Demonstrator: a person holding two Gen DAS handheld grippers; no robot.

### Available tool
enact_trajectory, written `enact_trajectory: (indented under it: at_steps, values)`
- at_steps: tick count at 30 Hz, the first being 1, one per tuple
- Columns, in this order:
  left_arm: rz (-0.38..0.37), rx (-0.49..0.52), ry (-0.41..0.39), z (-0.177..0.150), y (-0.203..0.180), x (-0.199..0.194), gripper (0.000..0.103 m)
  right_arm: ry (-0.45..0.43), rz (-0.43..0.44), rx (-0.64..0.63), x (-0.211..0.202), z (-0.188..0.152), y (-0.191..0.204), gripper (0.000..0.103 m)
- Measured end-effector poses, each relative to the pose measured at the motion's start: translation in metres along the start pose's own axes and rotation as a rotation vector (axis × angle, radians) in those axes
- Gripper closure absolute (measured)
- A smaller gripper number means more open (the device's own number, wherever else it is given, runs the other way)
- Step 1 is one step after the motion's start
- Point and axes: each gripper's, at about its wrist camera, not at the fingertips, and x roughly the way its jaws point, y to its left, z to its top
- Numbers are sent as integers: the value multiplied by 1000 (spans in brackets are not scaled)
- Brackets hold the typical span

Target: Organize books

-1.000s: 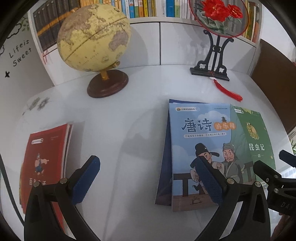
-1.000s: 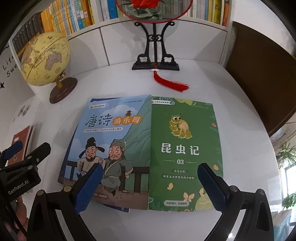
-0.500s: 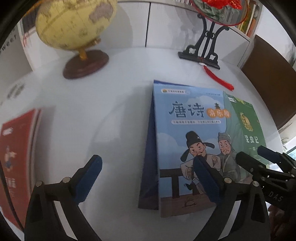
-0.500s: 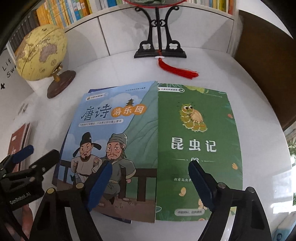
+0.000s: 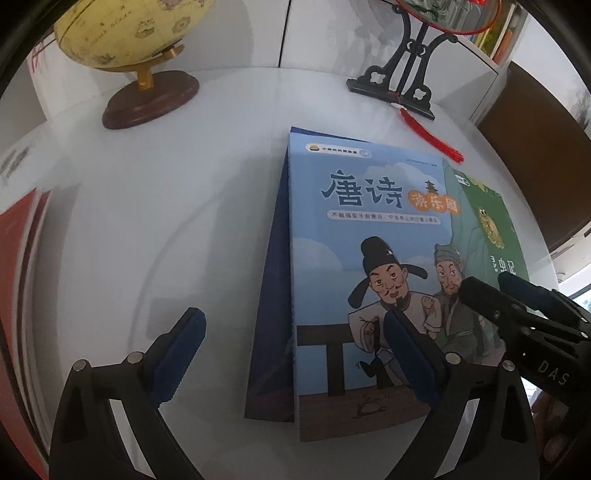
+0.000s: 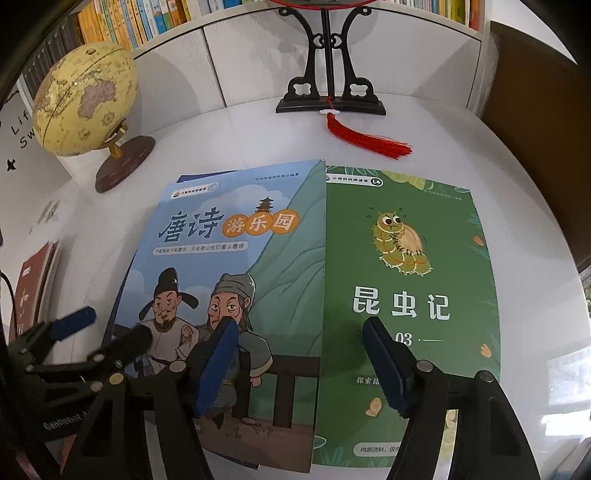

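Progress: early, nothing gathered | blue book (image 6: 229, 295) beside green book (image 6: 402, 295), mid-worktop (image 5: 166, 192); red book (image 6: 33, 284) apart at left edge | left tongs (image 5: 291, 354), right tongs (image 6: 299, 365): wide open, empty.

White tabletop (image 6: 461, 147), glossy, round-edged. Yellow globe (image 6: 83, 98) on dark wooden base (image 6: 123, 164), far left, tilted on brass arm. Black carved stand (image 6: 330, 99) at back centre, carrying red-rimmed round ornament (image 5: 448, 16), only partly in frame. Red tassel (image 6: 369, 138) hanging from stand, lying on tabletop, trailing right. White cabinet fronts (image 6: 251, 62) behind. Brown panel (image 6: 539, 122) at right. Lettering on white wall (image 6: 18, 129) far left, partly cut off.
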Motion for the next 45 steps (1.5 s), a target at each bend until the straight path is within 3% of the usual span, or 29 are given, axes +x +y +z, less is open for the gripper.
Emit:
enact_trajectory:
  at_steps: [1,3,5,9,13,16,21,25,27,28,30,32,37,39,41,45]
  values:
    - [-4,5,-1,0,-1,0,7,3,13,3,1,0,0,34]
    - [-26,21,-8,-1,-6,-3,17,0,27,2,1,0,1,36]
    - [-50,29,-8,-2,-10,-4,25,-3,62,-11,0,0,4,48]
    - [-69,21,0,0,-9,-5,26,-1,72,-28,-2,-1,8,50]
    - [-136,24,11,-3,-12,-10,28,2,152,7,-9,-5,3,54]
    - [-155,45,10,-6,-17,-13,28,8,137,-16,-14,-12,6,54]
    - [-131,59,-6,-4,-21,-14,28,36,167,2,-11,-21,-1,54]
    - [-138,78,-29,-4,-26,-29,30,9,141,-32,-17,-21,6,54]
    - [-207,89,-25,-6,-29,-39,52,-18,150,-31,-27,-21,7,54]
    - [-222,92,-17,-8,-31,-42,54,-21,163,-32,-31,-22,8,55]
    - [-205,119,-42,-10,-36,-45,54,-14,195,-25,-34,-24,9,58]
    - [-167,131,-17,-11,-36,-36,54,4,227,-8,-31,-26,6,59]
    - [-57,59,-45,-8,-10,-29,51,-1,213,-11,-25,-28,4,59]
    - [-20,34,-41,-6,1,-24,41,-1,210,-15,-25,-28,4,59]
    - [0,14,-26,-4,9,-15,38,-1,213,-21,-23,-27,4,59]
    - [-30,-16,-16,-1,14,-6,31,7,206,-28,-19,-26,5,59]
